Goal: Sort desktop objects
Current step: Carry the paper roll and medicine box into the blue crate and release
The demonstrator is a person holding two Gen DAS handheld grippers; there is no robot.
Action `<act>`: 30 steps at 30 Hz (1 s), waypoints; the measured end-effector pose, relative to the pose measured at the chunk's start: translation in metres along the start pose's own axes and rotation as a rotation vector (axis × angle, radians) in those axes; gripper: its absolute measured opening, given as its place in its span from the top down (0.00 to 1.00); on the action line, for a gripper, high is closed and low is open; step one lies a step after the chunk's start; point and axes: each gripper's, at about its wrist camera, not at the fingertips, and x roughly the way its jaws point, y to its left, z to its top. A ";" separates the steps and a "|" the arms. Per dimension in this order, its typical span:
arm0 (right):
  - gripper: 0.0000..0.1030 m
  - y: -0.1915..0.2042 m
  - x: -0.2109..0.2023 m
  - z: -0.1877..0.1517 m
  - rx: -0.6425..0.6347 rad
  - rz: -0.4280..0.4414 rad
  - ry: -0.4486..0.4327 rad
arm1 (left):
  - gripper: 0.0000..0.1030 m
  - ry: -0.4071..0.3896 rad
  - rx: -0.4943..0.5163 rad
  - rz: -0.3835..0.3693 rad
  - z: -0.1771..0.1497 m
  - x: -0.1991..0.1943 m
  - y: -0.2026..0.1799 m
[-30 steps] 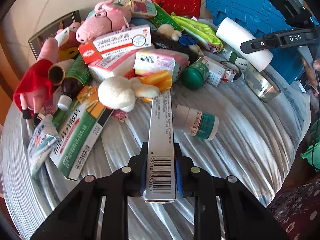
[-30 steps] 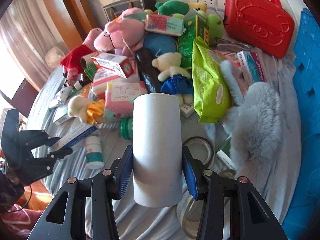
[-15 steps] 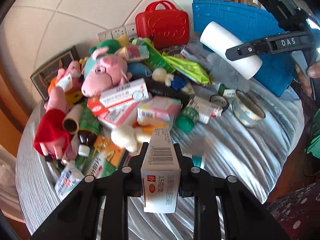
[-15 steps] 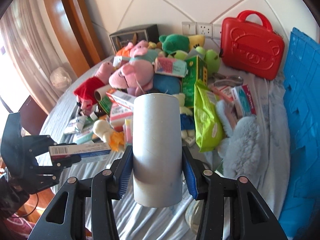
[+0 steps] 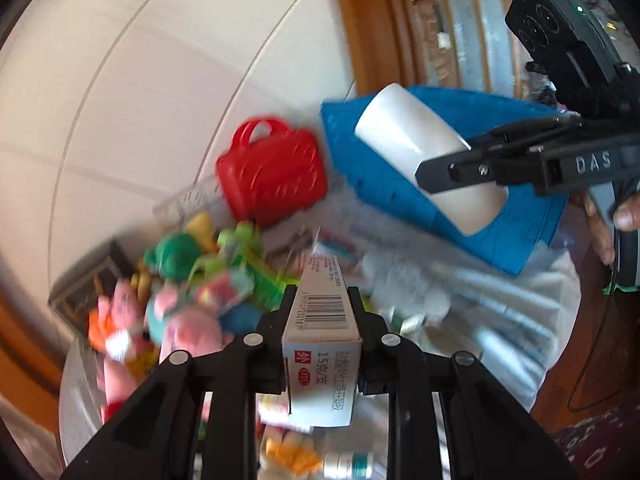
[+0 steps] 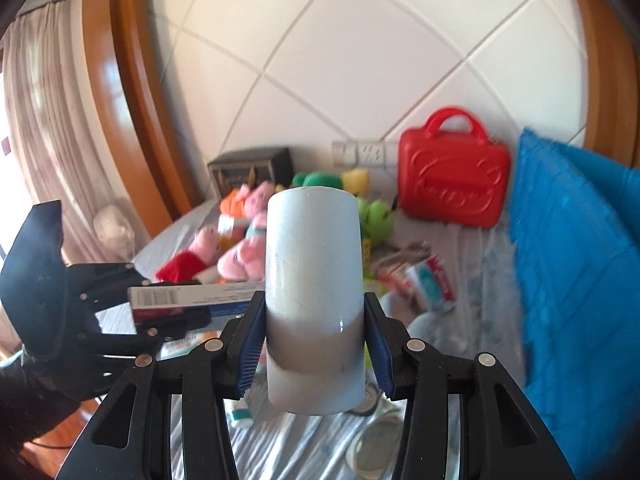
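My left gripper (image 5: 322,308) is shut on a long white ointment box (image 5: 324,344) with a barcode, held high above the table. It also shows in the right wrist view (image 6: 160,308), with the box (image 6: 192,298) in it. My right gripper (image 6: 314,332) is shut on a white cylinder roll (image 6: 314,280), also raised; the roll shows in the left wrist view (image 5: 424,156) at upper right, in the right gripper (image 5: 460,168). The pile of plush toys (image 6: 240,240) and boxes lies below on the striped cloth.
A red toy suitcase (image 6: 452,184) stands against the tiled wall. A blue foam mat (image 6: 576,260) leans at the right. A dark frame (image 6: 248,168) stands at the back left. A small bottle (image 5: 348,464) and a tape roll (image 6: 372,444) lie on the cloth.
Both grippers have risen well above the table and tilted up, each still holding its object. The pile now sits low in both views.
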 end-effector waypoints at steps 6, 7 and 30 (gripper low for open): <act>0.56 -0.049 -0.107 0.033 0.018 -0.114 -0.195 | 0.78 -0.196 0.092 -0.090 0.123 0.000 -0.060; 0.56 -0.064 -0.130 0.039 0.025 -0.153 -0.232 | 0.78 -0.221 0.103 -0.105 0.142 0.003 -0.072; 0.36 -0.318 -0.259 0.003 0.370 -0.489 -0.312 | 0.08 -0.212 0.071 -0.024 0.317 0.135 -0.276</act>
